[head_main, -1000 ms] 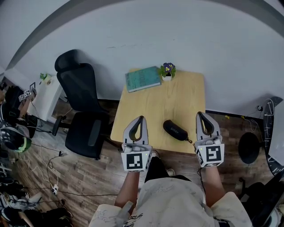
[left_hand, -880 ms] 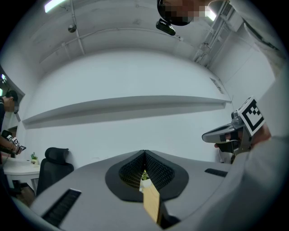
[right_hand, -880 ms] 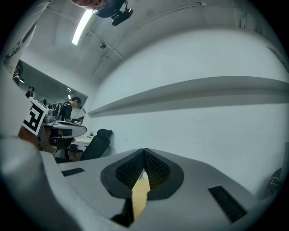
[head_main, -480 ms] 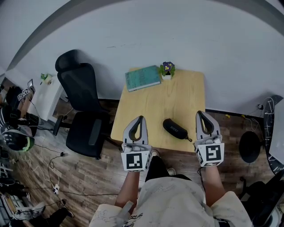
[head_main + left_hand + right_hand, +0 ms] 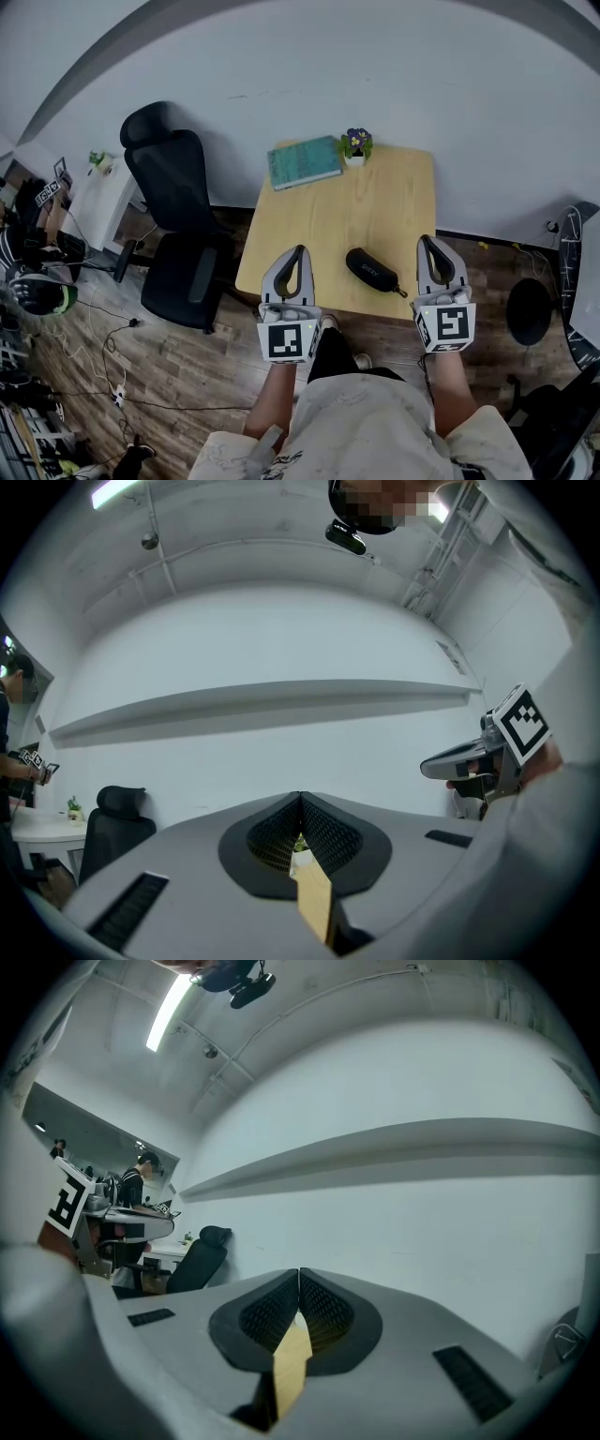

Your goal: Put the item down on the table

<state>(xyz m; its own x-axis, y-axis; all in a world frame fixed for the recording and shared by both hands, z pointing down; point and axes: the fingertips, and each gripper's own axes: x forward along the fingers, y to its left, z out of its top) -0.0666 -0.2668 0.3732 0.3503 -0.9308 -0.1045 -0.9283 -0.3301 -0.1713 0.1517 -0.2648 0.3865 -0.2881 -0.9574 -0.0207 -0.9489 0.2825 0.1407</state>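
Note:
A black glasses case [image 5: 373, 271] lies on the light wooden table [image 5: 333, 225], near its front edge and between my two grippers. My left gripper [image 5: 297, 251] hovers over the table's front left corner, its tips meeting and holding nothing. My right gripper [image 5: 427, 242] is over the front right corner, also shut and empty, a little right of the case. In the left gripper view the jaws [image 5: 300, 797] touch at the tips with only table seen through them. The right gripper view shows the same [image 5: 299, 1272].
A teal book [image 5: 303, 162] and a small potted plant [image 5: 355, 144] sit at the table's far edge by the white wall. A black office chair [image 5: 178, 225] stands left of the table. Cables and gear lie on the wooden floor at left.

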